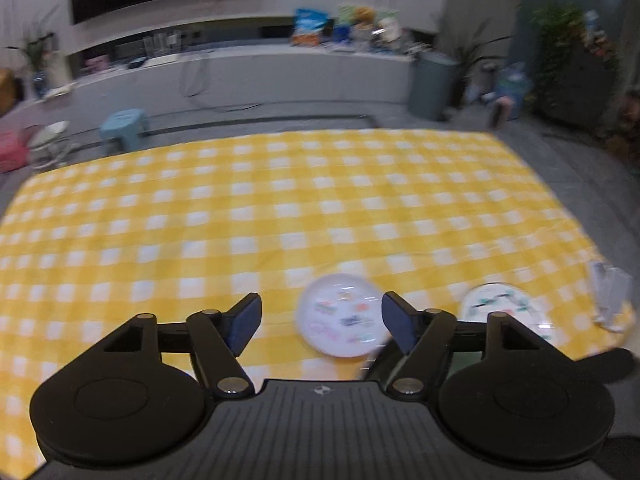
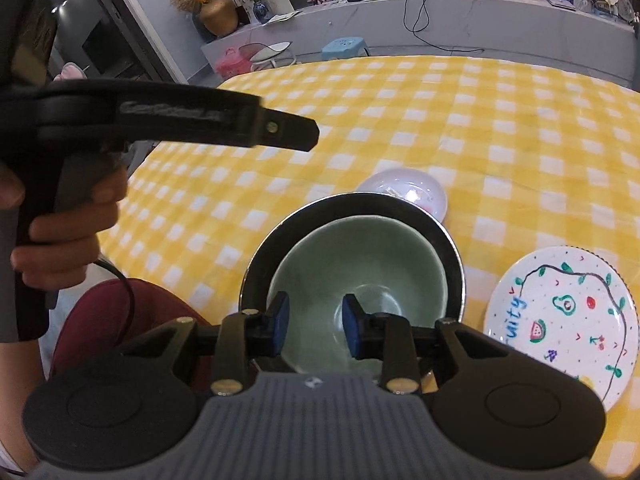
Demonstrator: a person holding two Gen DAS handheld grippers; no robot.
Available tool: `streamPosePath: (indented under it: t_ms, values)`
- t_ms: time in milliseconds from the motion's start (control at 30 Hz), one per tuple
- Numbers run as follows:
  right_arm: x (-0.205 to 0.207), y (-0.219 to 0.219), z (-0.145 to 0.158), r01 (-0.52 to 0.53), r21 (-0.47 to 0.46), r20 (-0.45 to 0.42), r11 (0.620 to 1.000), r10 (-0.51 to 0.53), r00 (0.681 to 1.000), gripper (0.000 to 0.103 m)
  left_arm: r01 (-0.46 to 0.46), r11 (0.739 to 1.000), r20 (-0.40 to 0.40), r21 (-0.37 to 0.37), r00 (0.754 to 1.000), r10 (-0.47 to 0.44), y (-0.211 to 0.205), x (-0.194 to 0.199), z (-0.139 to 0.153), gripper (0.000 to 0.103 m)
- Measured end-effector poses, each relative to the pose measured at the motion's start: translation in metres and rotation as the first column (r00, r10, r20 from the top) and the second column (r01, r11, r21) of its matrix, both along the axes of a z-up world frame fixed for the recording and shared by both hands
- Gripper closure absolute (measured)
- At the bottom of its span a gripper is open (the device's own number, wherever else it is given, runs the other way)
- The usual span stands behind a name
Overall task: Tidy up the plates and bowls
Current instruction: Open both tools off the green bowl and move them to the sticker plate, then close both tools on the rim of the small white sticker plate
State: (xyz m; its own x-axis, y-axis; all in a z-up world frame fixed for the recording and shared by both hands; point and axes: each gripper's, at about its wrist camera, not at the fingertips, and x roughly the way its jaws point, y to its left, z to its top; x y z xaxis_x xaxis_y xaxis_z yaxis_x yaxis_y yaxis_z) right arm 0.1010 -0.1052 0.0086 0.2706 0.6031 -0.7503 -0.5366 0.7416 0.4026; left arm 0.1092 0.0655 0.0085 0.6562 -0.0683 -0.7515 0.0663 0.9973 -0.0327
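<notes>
My right gripper (image 2: 316,330) hovers over the near rim of a pale green bowl (image 2: 360,272) nested in a dark, metal-rimmed bowl (image 2: 452,248). Its blue pads stand a little apart with only the bowl's inside showing between them. A white plate (image 2: 560,320) painted with fruit and a vine lies to the right, and a small pale dish (image 2: 404,192) lies beyond the bowls. A hand holds my left gripper (image 2: 308,136) above the table's left side. In the left wrist view my left gripper (image 1: 320,322) is wide open and empty above the small dish (image 1: 342,320), with the fruit plate (image 1: 500,304) to its right.
A yellow checked cloth (image 1: 280,208) covers the table. A clear plastic item (image 1: 612,296) stands at its right edge. The person's red-clad leg (image 2: 112,320) is at the near left. Beyond the table are a blue stool (image 1: 124,124) and a grey bin (image 1: 432,84).
</notes>
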Motion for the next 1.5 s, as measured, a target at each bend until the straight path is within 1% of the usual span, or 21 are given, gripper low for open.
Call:
streamPosePath:
  t_ms: [67, 133, 200, 267, 333, 400, 500, 567, 600, 667, 767, 833, 933, 1033, 1133, 1233, 1300, 1333, 1367, 1433, 1500]
  values:
    - [0.001, 0.001, -0.001, 0.001, 0.004, 0.000, 1.000, -0.001, 1.000, 0.074, -0.044, 0.998, -0.014, 0.040, 0.999, 0.045, -0.002, 0.005, -0.005, 0.020]
    - [0.002, -0.003, -0.002, 0.013, 0.041, -0.020, 0.999, -0.012, 1.000, 0.074, -0.087, 0.994, -0.037, 0.072, 0.995, 0.090, -0.002, 0.010, -0.010, 0.015]
    - [0.002, -0.008, -0.001, 0.014, 0.074, -0.028, 0.997, -0.012, 1.000, 0.073, -0.138, 0.986, -0.064, 0.096, 0.988, 0.144, 0.000, 0.015, -0.013, 0.015]
    - [0.003, -0.008, 0.003, 0.018, 0.080, -0.022, 0.997, -0.016, 1.000, 0.070, -0.167, 0.981, -0.065, 0.098, 0.983, 0.174, 0.003, 0.017, -0.015, 0.015]
    - [0.003, -0.013, 0.008, 0.023, 0.100, -0.012, 0.995, -0.022, 1.000, 0.065, -0.183, 0.980, -0.057, 0.073, 0.981, 0.187, 0.007, 0.017, -0.015, 0.015]
    - [0.007, -0.023, 0.014, 0.038, 0.155, -0.019, 0.987, -0.036, 0.999, 0.060, -0.185, 0.982, -0.062, 0.035, 0.980, 0.187, 0.013, 0.017, -0.014, 0.015]
    - [0.018, -0.046, 0.022, 0.106, 0.242, -0.030, 0.964, -0.102, 0.994, 0.044, -0.190, 0.981, -0.077, -0.028, 0.979, 0.188, 0.024, 0.021, -0.016, 0.015]
    - [0.028, -0.064, 0.024, 0.180, 0.285, -0.037, 0.941, -0.177, 0.983, 0.025, -0.206, 0.976, -0.070, -0.065, 0.977, 0.202, 0.030, 0.022, -0.018, 0.015]
    - [0.033, -0.072, 0.023, 0.219, 0.300, -0.048, 0.928, -0.215, 0.975, 0.023, -0.213, 0.974, -0.057, -0.073, 0.976, 0.209, 0.033, 0.023, -0.019, 0.015]
    - [0.045, -0.084, 0.018, 0.290, 0.301, -0.082, 0.909, -0.278, 0.957, 0.013, -0.225, 0.971, -0.040, -0.084, 0.974, 0.223, 0.037, 0.024, -0.021, 0.016]
    - [0.064, -0.091, 0.013, 0.380, 0.235, -0.117, 0.895, -0.362, 0.925, 0.010, -0.255, 0.961, -0.051, -0.112, 0.967, 0.251, 0.048, 0.031, -0.026, 0.017]
    - [0.075, -0.091, 0.011, 0.389, 0.216, -0.128, 0.896, -0.369, 0.920, 0.006, -0.260, 0.956, -0.072, -0.140, 0.965, 0.252, 0.054, 0.036, -0.032, 0.021]
    - [0.096, -0.083, 0.008, 0.355, 0.191, -0.172, 0.915, -0.325, 0.930, 0.006, -0.256, 0.948, -0.118, -0.187, 0.964, 0.237, 0.061, 0.045, -0.040, 0.025]
    - [0.116, -0.072, 0.007, 0.319, 0.131, -0.187, 0.938, -0.293, 0.938, 0.006, -0.277, 0.927, -0.166, -0.253, 0.956, 0.241, 0.069, 0.053, -0.049, 0.026]
    - [0.134, -0.059, 0.002, 0.264, 0.152, -0.184, 0.952, -0.235, 0.954, 0.007, -0.277, 0.916, -0.206, -0.289, 0.953, 0.223, 0.073, 0.059, -0.061, 0.025]
    - [0.152, -0.048, -0.007, 0.255, 0.171, -0.208, 0.952, -0.218, 0.953, 0.015, -0.304, 0.915, -0.257, -0.266, 0.937, 0.237, 0.073, 0.067, -0.073, 0.025]
    - [0.165, -0.039, -0.016, 0.249, 0.150, -0.228, 0.957, -0.211, 0.950, 0.023, -0.315, 0.915, -0.275, -0.253, 0.930, 0.244, 0.072, 0.071, -0.080, 0.025]
    - [0.169, -0.034, -0.020, 0.235, 0.134, -0.237, 0.963, -0.199, 0.951, 0.030, -0.313, 0.916, -0.280, -0.253, 0.929, 0.240, 0.072, 0.072, -0.082, 0.026]
    - [0.172, -0.028, -0.025, 0.215, 0.107, -0.243, 0.971, -0.184, 0.952, 0.037, -0.311, 0.915, -0.286, -0.257, 0.929, 0.236, 0.072, 0.073, -0.084, 0.026]
    - [0.178, -0.013, -0.034, 0.167, 0.036, -0.239, 0.985, -0.154, 0.959, 0.045, -0.310, 0.910, -0.307, -0.274, 0.925, 0.223, 0.071, 0.074, -0.087, 0.030]
    - [0.176, -0.001, -0.045, 0.122, -0.053, -0.244, 0.991, -0.131, 0.961, 0.047, -0.284, 0.912, -0.332, -0.295, 0.926, 0.181, 0.068, 0.074, -0.091, 0.030]
